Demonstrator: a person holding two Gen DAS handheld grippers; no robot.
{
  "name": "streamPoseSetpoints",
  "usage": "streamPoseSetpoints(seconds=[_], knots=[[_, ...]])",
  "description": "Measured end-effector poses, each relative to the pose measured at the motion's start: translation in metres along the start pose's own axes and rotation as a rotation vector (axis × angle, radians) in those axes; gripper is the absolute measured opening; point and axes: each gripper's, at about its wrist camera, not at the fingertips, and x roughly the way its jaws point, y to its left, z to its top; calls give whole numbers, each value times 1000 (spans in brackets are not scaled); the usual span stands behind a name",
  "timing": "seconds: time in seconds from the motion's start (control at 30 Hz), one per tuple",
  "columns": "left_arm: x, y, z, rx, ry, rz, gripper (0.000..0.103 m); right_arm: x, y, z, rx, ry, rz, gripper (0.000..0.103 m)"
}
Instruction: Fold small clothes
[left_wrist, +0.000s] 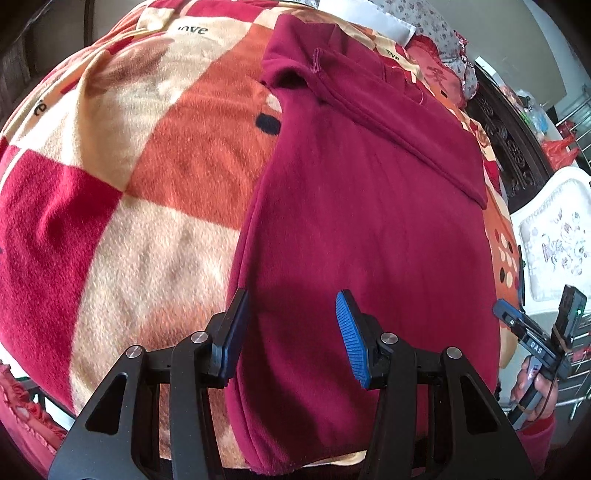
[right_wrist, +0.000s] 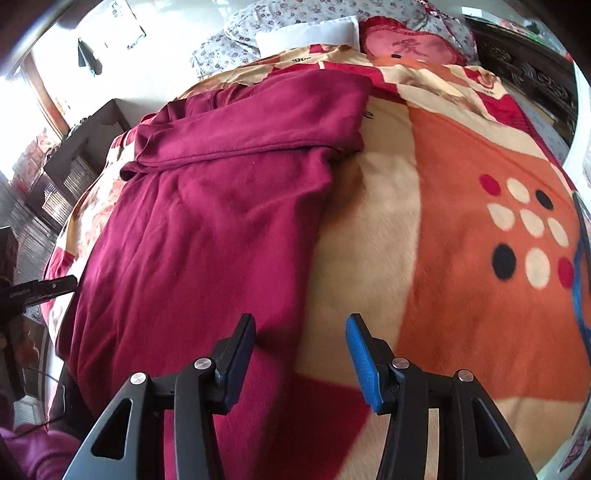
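While the maroon garment (left_wrist: 369, 221) lies flat along the bed (left_wrist: 166, 184), long axis running from the near edge toward the pillow end, sleeve folded across its far part, expect soft, light, clingy fleece. Pinch the near hem corners. Your left hand-held gripper (left_wrist: 291, 332) and right hand-held gripper (right_wrist: 301, 358) hover released, grasping nothing.

Sunlit window (right_wrist: 22, 88), dark carved headboard (right_wrist: 532, 77), checked blanket (right_wrist: 461, 155)
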Motion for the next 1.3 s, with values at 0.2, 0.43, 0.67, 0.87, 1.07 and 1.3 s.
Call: streamPoseSetpoints(seconds=[0.2,0.43,0.67,0.87,1.07,1.3], knots=[[1,4,-8,-4,27,-17,48,-16,-13,-23,53,15,57,58],[-1,9,-19,6,54,-38,48,-20,-19,-40,119,34,140,58],[-3,12,-26,0,72,-71,52,-11,5,-41,75,67,233,59],[0,5,-28,17,71,-65,60,-10,10,-41,73,46,252,59],[8,-8,-28,33,70,-54,76,-11,5,-48,49,34,286,60],[12,-15,-26,74,93,-45,76,-14,-2,-52,59,34,339,60]])
